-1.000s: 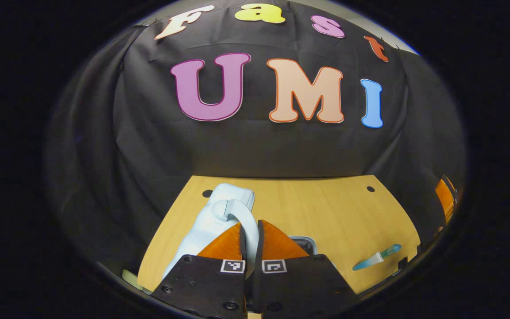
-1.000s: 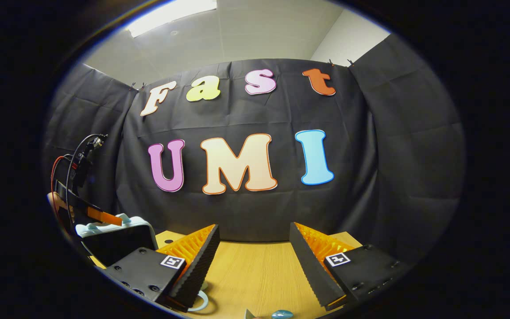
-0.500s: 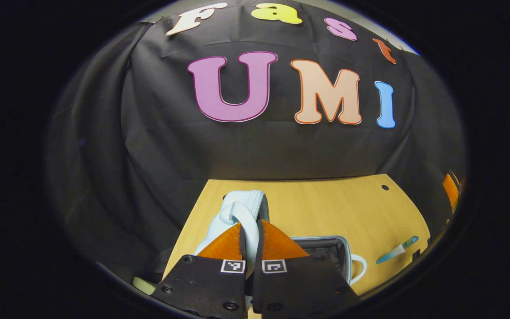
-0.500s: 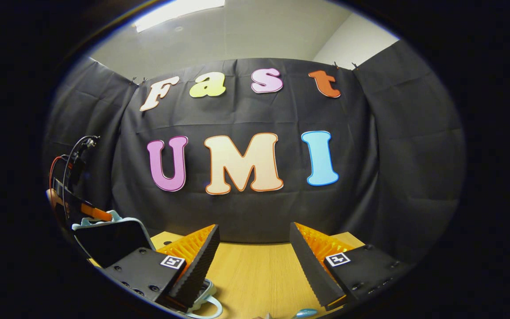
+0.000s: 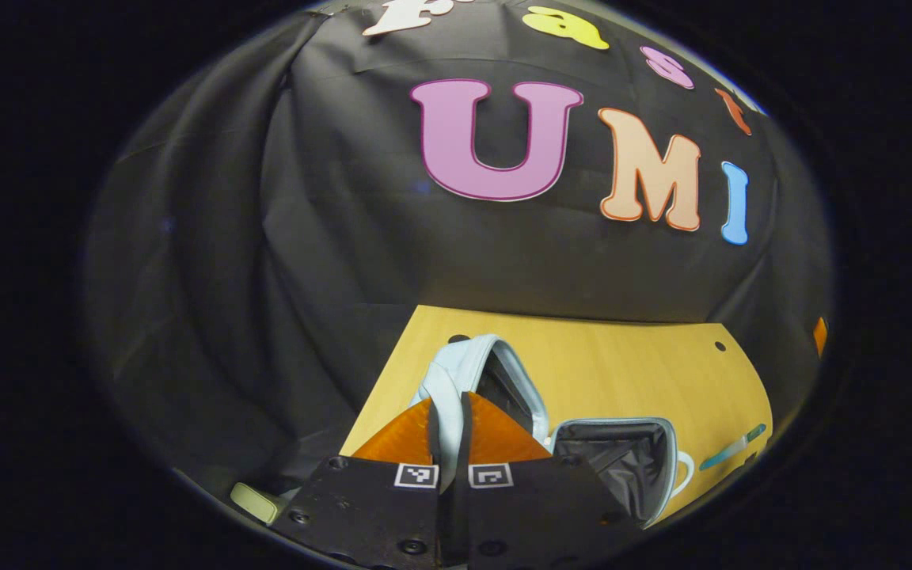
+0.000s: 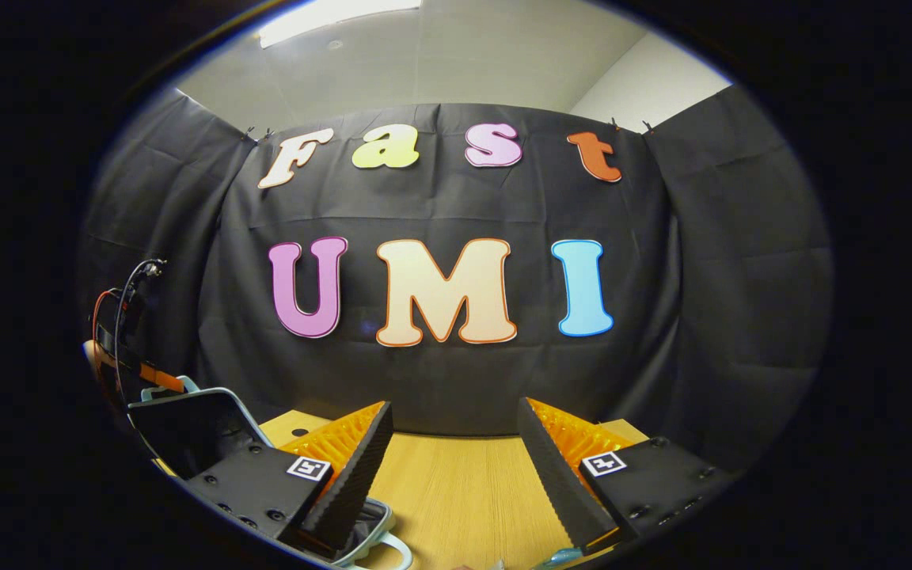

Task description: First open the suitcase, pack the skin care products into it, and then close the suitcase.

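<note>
You are pinching the pale blue handle (image 5: 446,400) of the suitcase lid (image 5: 495,380) in your left tongs (image 5: 448,431), holding the lid raised so the suitcase (image 5: 622,459) on the surface (image 5: 630,372) is lying open. Its dark-lined cavity is holding nothing visible. Your right tongs (image 6: 456,443) are waiting spread, gripping nothing. 1 tube (image 5: 729,449) is lying beside the case.

Suitcase (image 5: 618,463): lower body hidden behind left gripper (image 5: 448,416) fingers. Teal tube (image 5: 733,447): too small to identify (cut off at the right gripper view's bottom edge).
</note>
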The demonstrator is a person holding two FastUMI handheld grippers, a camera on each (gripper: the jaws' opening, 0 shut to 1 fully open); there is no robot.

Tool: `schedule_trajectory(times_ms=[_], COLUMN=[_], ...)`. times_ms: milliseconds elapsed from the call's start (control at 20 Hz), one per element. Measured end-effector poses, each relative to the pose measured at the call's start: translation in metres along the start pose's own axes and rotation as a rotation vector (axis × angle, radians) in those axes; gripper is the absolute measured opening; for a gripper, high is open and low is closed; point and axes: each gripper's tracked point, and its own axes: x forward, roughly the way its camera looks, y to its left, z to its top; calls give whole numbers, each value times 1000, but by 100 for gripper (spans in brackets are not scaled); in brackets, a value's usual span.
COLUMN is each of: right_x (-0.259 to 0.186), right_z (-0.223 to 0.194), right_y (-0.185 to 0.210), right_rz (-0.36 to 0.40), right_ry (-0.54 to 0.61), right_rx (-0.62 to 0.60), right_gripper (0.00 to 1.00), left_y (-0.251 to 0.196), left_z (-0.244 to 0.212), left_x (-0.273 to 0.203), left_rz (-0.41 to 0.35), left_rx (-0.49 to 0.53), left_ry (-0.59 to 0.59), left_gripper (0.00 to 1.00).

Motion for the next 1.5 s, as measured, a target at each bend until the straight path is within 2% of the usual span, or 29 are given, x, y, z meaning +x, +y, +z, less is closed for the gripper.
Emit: schedule_trajectory(times_ms=[100, 450, 550, 700, 1000, 1150, 1200, 1250, 1450, 1500], right_x=[2, 6, 7, 9, 10, 9, 8, 7, -1, -2], right_z=[1, -1, -6, -8, -13, -12, -12, -11, -5, -3], right_y=[3, 15, 16, 18, 24, 22, 21, 20, 3, -2], right_rz=[-5, -7, -7, -3, 15, 15, 14, 13, 13, 15], right_ry=[2, 12, 25, 33, 47, 49, 48, 46, 23, 16], right_rx=[-6, -23, -25, -31, -58, -66, -68, -69, -59, -51], right_gripper=[99, 99, 99, 99, 100, 99, 99, 99, 100, 100], left_y=[15, 78, 104, 111, 123, 130, 134, 142, 132, 125], left_z=[-8, -69, -90, -122, -165, -176, -178, -173, -118, -102], left_x=[7, 37, 47, 57, 76, 82, 81, 80, 53, 43], left_rz=[11, 120, 175, 173, 207, 264, 297, 335, 365, 377], left_rx=[-23, -131, -149, -240, -260, -256, -257, -253, -244, -229], left_ry=[14, 123, 137, 183, 235, 249, 243, 217, 5, -63], left_gripper=[0, 0, 0, 0, 0, 4, 17, 21, 100, 95])
